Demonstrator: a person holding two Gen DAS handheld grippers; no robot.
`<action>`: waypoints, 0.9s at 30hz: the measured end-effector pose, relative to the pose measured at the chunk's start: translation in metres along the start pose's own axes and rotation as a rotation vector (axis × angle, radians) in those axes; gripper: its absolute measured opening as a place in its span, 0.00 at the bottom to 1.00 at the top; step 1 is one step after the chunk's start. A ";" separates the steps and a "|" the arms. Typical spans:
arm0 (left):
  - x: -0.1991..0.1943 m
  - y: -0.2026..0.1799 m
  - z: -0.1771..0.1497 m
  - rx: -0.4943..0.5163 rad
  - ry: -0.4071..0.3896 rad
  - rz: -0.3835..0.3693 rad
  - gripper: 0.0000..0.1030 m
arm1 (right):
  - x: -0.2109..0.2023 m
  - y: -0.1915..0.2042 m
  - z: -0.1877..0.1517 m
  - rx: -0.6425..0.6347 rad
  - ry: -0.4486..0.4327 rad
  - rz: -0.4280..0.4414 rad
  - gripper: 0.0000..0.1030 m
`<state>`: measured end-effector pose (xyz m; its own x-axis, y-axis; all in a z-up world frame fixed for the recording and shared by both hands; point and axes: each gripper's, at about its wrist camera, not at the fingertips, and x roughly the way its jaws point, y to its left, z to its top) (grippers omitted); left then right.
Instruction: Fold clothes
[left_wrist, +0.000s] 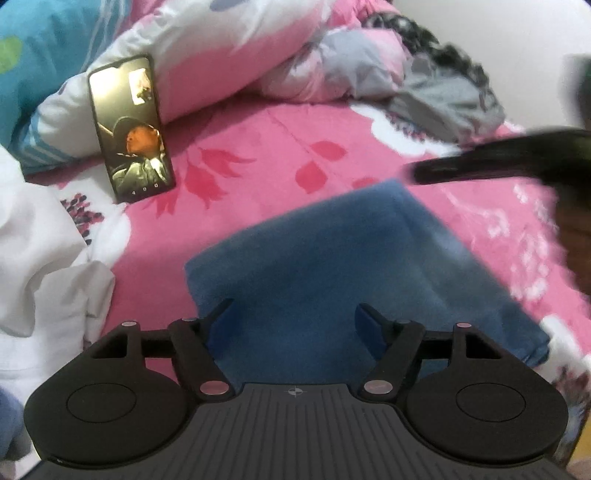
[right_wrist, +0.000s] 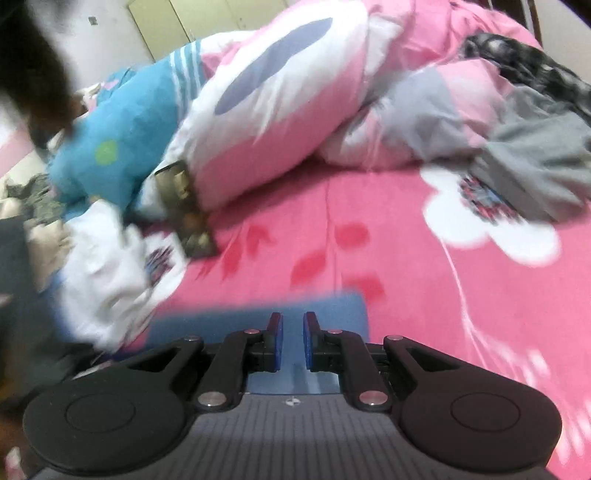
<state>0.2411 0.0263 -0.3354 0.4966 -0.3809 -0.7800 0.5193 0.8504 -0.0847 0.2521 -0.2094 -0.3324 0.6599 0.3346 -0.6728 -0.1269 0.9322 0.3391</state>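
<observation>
Surface: bed under a pink sheet printed with white flowers and red leaves; no bed edge or corner clearly in view.
Room: pale wall and cream cupboard doors behind the bedding, right wrist view only.
Bedding, one heap: puffy pink, white and grey duvet bunched along the far side of the bed; a blue pillow with a green dot to its left.
Folded blue garment, one: flat rectangle on the pink sheet, directly below and ahead of the left gripper; near end also under the right gripper.
White cloth, one: crumpled on the sheet, just left of the blue garment.
Grey clothing, one pile: rumpled at the far right of the bed, touching a black-and-white patterned piece behind it.
Phone, one: screen lit, propped tilted against the duvet, foot on the sheet.
Left gripper: fingers spread wide, nothing between them, hanging over the blue garment; contact not clear.
Right gripper: blue-padded fingers drawn narrow with a slim gap, nothing visibly pinched, over the garment's near end.
Right gripper seen from the left wrist: dark blurred shape at the right margin, above the sheet beyond the garment's far corner.
</observation>
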 end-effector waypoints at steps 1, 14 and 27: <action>0.002 0.000 -0.002 0.007 0.000 0.004 0.69 | 0.033 -0.009 -0.003 0.012 0.044 -0.029 0.11; 0.018 -0.001 0.036 -0.121 0.139 0.087 0.73 | 0.020 -0.030 0.014 0.074 0.102 -0.086 0.10; 0.042 -0.010 0.067 -0.260 0.281 0.214 0.75 | 0.090 -0.022 0.014 0.019 0.277 -0.121 0.09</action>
<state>0.3036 -0.0226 -0.3256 0.3471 -0.1036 -0.9321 0.2153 0.9761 -0.0283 0.3246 -0.2022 -0.3911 0.4419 0.2482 -0.8621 -0.0441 0.9658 0.2554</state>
